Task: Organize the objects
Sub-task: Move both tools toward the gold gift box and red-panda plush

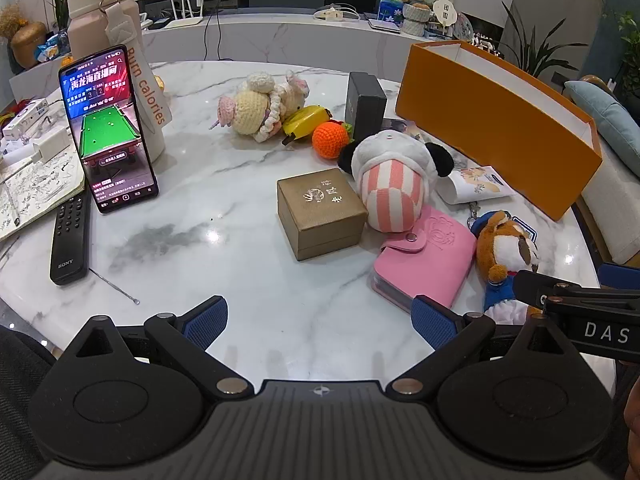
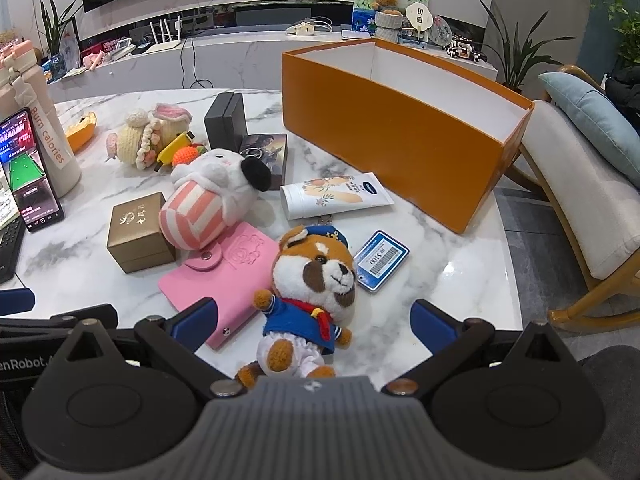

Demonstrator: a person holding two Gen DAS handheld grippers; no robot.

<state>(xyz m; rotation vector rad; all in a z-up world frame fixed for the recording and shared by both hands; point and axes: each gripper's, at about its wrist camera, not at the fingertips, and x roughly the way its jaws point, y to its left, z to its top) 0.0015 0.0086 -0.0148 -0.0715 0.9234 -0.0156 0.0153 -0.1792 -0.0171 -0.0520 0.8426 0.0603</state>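
Note:
An open orange box [image 2: 404, 136] stands at the table's right; it also shows in the left wrist view [image 1: 492, 120]. Loose items lie before it: a sailor dog plush [image 2: 312, 292], a pink card wallet [image 2: 224, 276], a striped panda plush [image 2: 216, 196], a gold box [image 2: 138, 232], a cream tube [image 2: 336, 196], a blue tag [image 2: 382, 260], a black box [image 2: 226, 120], crochet dolls [image 2: 148, 140]. My right gripper [image 2: 316, 326] is open, its fingers either side of the dog plush. My left gripper [image 1: 320, 320] is open and empty over bare marble, near the wallet [image 1: 424, 264].
A phone [image 1: 108, 132] leans on a pink bottle [image 1: 116, 48] at the left, with a Sony remote [image 1: 70, 240], a notebook [image 1: 28, 192] and a thin metal pick [image 1: 116, 286] nearby. A cushioned chair [image 2: 592, 200] stands right of the table.

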